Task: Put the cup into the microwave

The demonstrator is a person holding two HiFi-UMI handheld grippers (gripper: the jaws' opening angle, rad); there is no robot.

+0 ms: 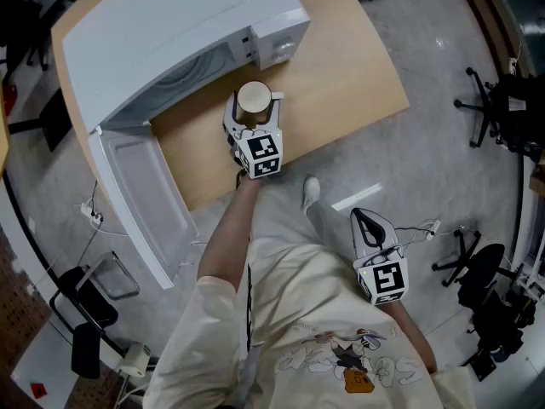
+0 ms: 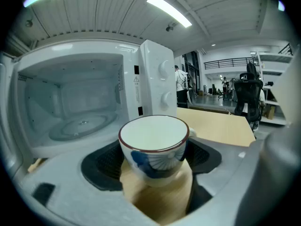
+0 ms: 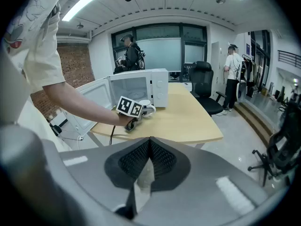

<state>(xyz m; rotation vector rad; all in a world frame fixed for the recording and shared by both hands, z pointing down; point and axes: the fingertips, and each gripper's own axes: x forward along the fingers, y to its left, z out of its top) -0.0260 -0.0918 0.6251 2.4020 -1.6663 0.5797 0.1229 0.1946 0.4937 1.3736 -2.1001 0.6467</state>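
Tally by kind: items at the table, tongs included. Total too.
cup: 1
microwave: 1
tongs: 2 (left tongs closed on the cup, right tongs shut and empty)
total: 4

Cream short-sleeved T-shirt (image 1: 281, 305) with what looks like a cartoon print (image 1: 345, 358).

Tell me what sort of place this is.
Probably an open office or lab workspace, not a home kitchen. The microwave sits on a plain wooden desk, rolling office chairs stand around, and long strip lights run overhead.
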